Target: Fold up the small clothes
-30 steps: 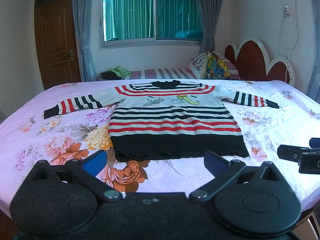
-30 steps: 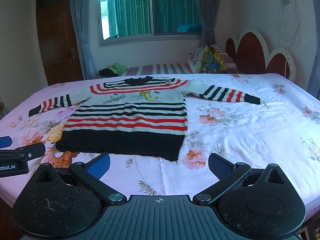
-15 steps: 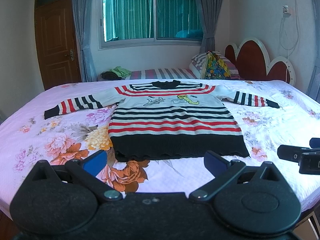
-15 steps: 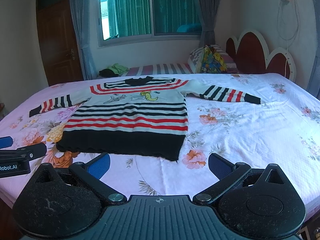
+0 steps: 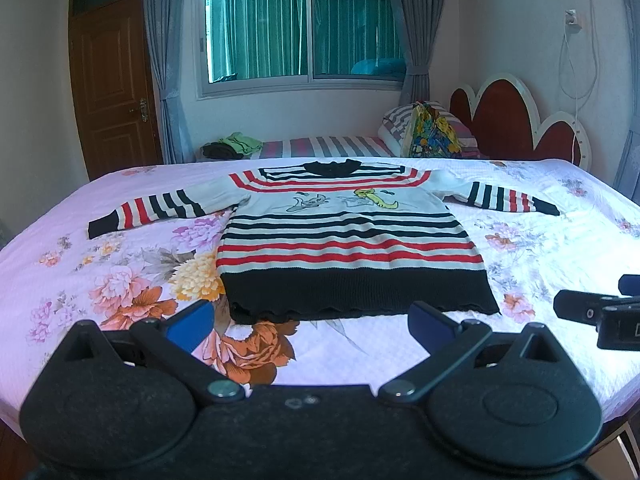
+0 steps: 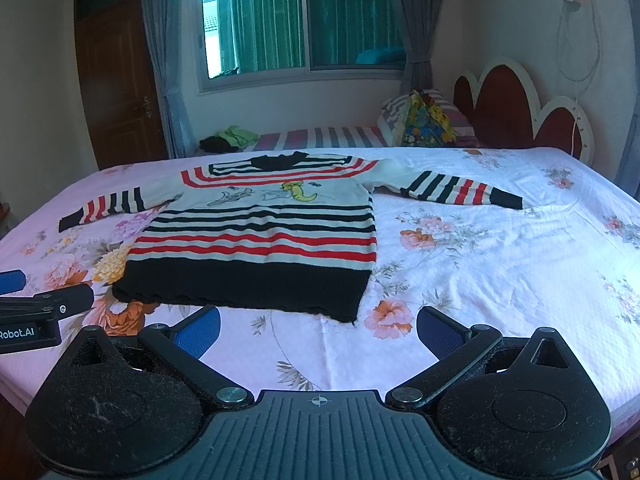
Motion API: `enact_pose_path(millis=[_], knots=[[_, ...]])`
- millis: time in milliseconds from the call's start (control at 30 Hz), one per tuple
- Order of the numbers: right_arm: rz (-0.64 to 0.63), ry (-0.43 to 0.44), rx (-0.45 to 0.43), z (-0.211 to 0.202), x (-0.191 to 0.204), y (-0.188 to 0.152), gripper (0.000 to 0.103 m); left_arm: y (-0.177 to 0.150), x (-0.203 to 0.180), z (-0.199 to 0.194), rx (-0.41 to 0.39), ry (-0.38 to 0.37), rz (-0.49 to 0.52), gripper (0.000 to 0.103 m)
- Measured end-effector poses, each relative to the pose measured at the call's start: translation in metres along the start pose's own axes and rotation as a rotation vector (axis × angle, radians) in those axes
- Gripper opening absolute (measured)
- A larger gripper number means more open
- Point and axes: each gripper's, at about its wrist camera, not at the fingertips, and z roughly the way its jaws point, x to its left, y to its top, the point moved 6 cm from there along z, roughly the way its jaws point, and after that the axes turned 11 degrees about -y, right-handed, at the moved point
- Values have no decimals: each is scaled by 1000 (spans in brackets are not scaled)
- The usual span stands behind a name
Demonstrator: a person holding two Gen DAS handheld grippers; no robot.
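Observation:
A small striped sweater [image 5: 348,236] lies flat, face up, on the floral bed sheet [image 5: 100,276], sleeves spread to both sides, black hem toward me. It also shows in the right wrist view [image 6: 260,236]. My left gripper [image 5: 310,326] is open and empty, just short of the hem's middle. My right gripper [image 6: 318,330] is open and empty, short of the hem's right corner. Each gripper shows at the edge of the other's view: the right one [image 5: 596,312], the left one [image 6: 36,304].
The bed's near edge runs just below both grippers. A second striped bed [image 5: 320,146] with folded clothes [image 5: 232,145] and pillows [image 5: 432,132] stands behind. A red headboard [image 5: 516,120] is at the far right, a wooden door [image 5: 112,88] at the far left.

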Motion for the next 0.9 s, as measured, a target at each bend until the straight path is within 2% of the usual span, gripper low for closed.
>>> enact_pose_path(millis=[400,533,800,900], knots=[[-5,-7,-2,3,2,2,103,0,1,3,11,-4,-5,102],[-7,-59,-2,9,-4,1,103,2,2,7,16,-26,-16,102],[18,-194,-20,31,-51,19,103,21,3,38,-3,-91,-45,102],[53,-198,-15,48,-72,29,103,31,5,62,25,-145,-71,102]])
